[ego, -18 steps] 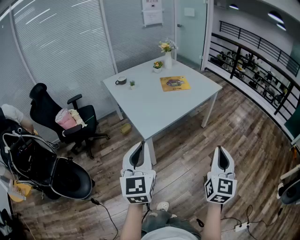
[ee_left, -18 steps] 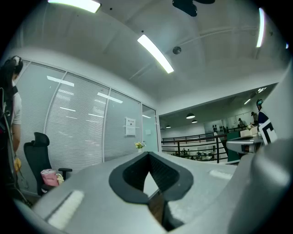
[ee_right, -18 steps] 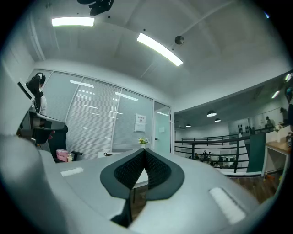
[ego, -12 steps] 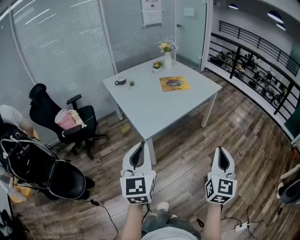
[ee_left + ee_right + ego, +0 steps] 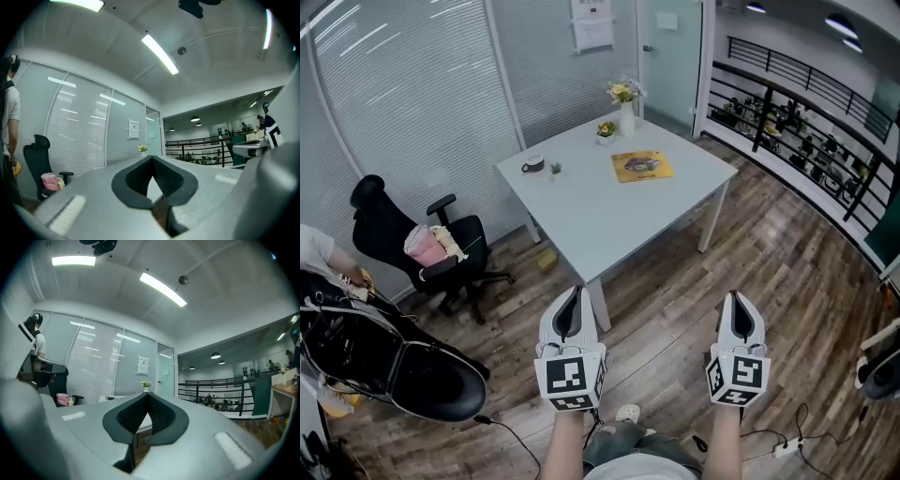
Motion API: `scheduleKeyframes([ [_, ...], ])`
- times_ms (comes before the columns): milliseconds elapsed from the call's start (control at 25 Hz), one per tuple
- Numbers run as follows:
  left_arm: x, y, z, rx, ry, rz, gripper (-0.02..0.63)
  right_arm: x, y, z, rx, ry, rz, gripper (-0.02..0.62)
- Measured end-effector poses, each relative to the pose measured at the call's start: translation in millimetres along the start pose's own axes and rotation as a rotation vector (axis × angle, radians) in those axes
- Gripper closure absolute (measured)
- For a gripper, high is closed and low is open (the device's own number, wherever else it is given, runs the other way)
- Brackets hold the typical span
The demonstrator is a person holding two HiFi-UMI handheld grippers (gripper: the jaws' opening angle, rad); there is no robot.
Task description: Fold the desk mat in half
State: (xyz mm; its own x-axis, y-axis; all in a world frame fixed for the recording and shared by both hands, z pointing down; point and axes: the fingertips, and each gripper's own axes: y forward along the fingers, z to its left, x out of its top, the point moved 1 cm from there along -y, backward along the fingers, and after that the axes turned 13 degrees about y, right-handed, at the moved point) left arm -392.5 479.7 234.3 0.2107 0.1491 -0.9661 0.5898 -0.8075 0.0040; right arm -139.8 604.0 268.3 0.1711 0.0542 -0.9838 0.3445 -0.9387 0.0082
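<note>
The desk mat is a yellow rectangle with a dark picture, lying flat near the far right part of the white table. Both grippers are held level over the wooden floor, well short of the table's near corner. My left gripper is shut with nothing between its jaws, and the left gripper view shows its dark pads meeting at the tip. To its right, my right gripper is shut and empty too, its pads closed together.
A vase of flowers, a small potted plant, a cup and a tiny plant stand at the table's far side. A black office chair with a pink bag and black equipment stand left. A railing runs at right.
The head view has shifted a little, so the table and mat sit slightly further left in the picture. Both grippers stay side by side and shut.
</note>
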Motion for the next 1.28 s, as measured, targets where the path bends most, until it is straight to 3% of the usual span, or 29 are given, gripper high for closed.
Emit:
scheduleKeyframes([
  [200,-5,12,11,0.033,-0.003,0.005,0.604,-4,14,7,0.026,0.004,-0.003,0.542],
  [280,-7,19,15,0.037,-0.007,0.002,0.593,-5,22,12,0.048,-0.002,-0.001,0.454],
  [360,-9,26,20,0.035,-0.016,-0.012,0.533,-7,31,16,0.062,0.001,-0.006,0.389],
  [480,-11,38,28,0.042,-0.025,-0.044,0.373,-10,44,19,0.062,0.012,-0.017,0.304],
  [600,-14,48,33,0.040,-0.030,-0.050,0.292,-13,52,18,0.052,0.022,-0.017,0.248],
  [960,-34,73,41,0.022,-0.028,-0.006,0.270,-28,75,11,0.028,0.018,0.025,0.227],
  [1280,-46,121,40,0.037,-0.025,0.022,0.270,-35,123,-5,0.057,0.006,0.055,0.227],
])
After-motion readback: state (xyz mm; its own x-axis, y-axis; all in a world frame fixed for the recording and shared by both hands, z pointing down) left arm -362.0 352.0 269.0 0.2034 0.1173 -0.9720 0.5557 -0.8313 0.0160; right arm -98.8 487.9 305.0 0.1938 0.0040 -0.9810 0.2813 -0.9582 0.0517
